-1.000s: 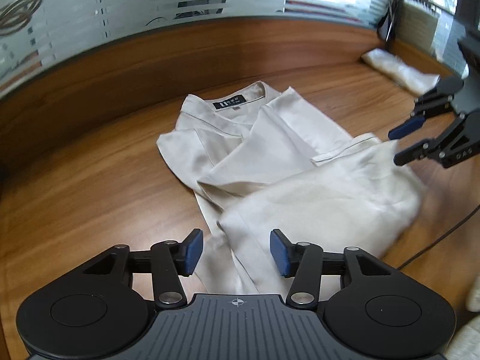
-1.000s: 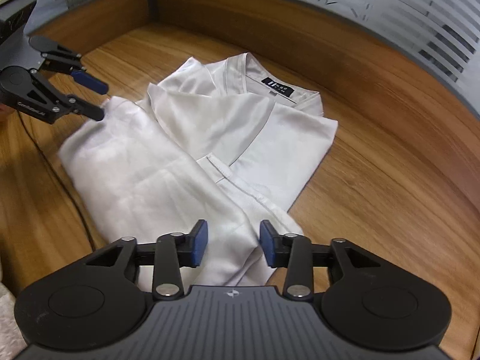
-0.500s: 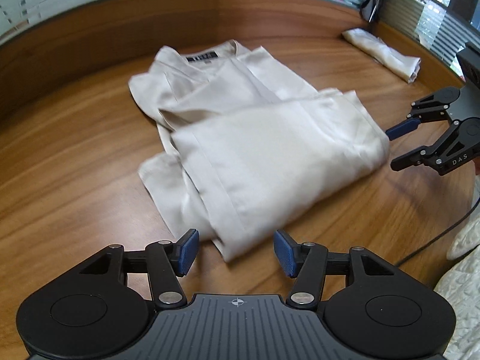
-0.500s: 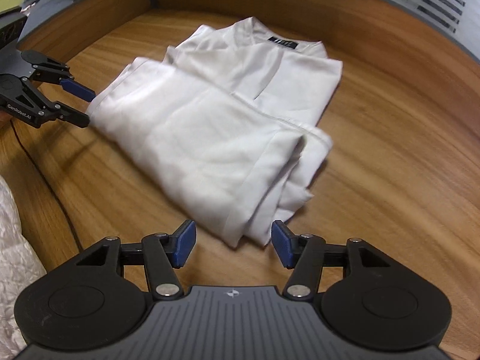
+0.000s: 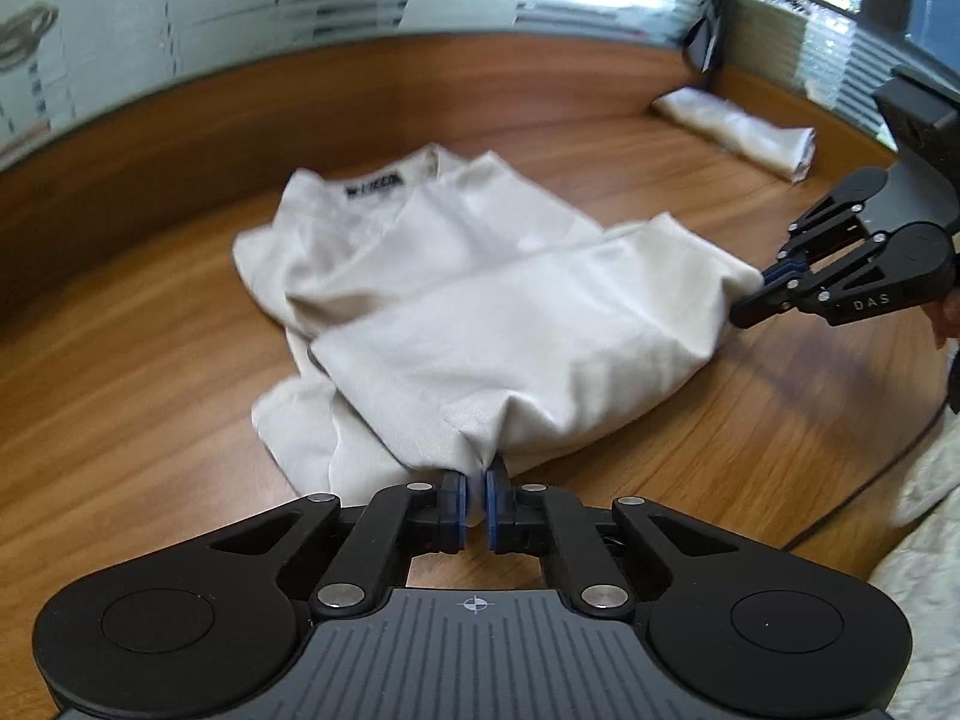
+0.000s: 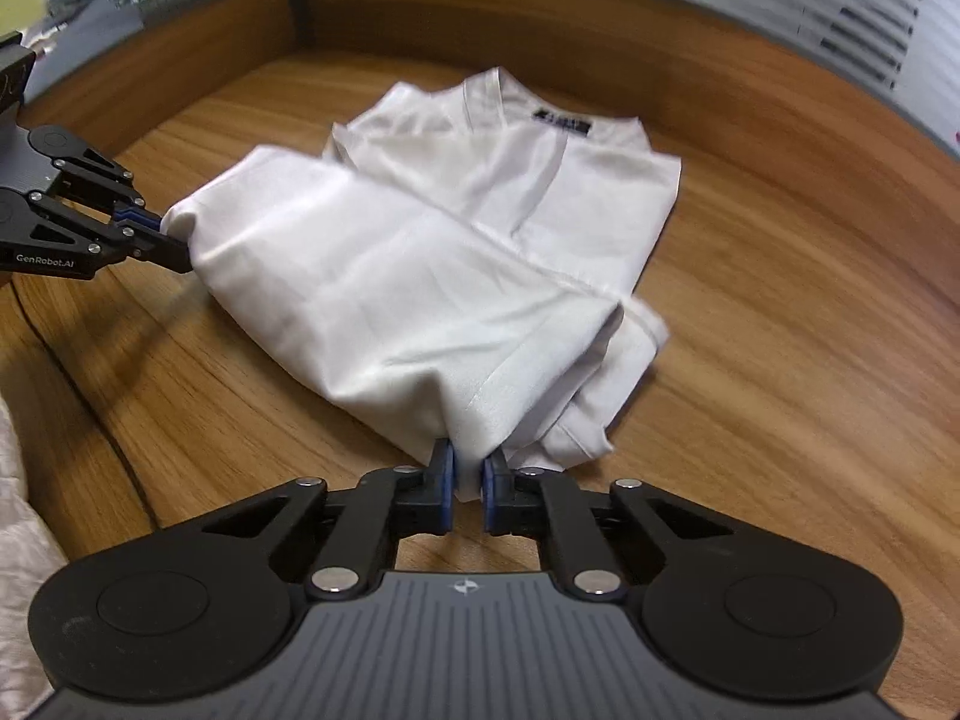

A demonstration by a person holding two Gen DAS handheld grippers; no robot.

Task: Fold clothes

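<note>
A cream shirt (image 5: pixel 480 312) lies half folded on the wooden table (image 5: pixel 150 360), its dark neck label (image 5: pixel 373 185) at the far end. My left gripper (image 5: pixel 474 507) is closing, and its blue pads pinch the near left corner of the folded edge. In the same view my right gripper (image 5: pixel 759 291) is closing on the other corner. The right wrist view shows the shirt (image 6: pixel 432 252) with cloth bunched between the right gripper (image 6: pixel 468 489) pads, and the left gripper (image 6: pixel 162 240) gripping the far left corner.
A folded pale garment (image 5: pixel 738 132) lies at the back right by the wooden wall. A thin dark cable (image 5: pixel 870 480) crosses the table's near right. White textured cloth (image 5: pixel 918 570) lies off the table edge, seen also as pale fabric (image 6: pixel 18 510).
Both grippers stood open just short of the folded edge; now each has come down onto a corner of it and closed on the cloth, which puckers at the pads.
</note>
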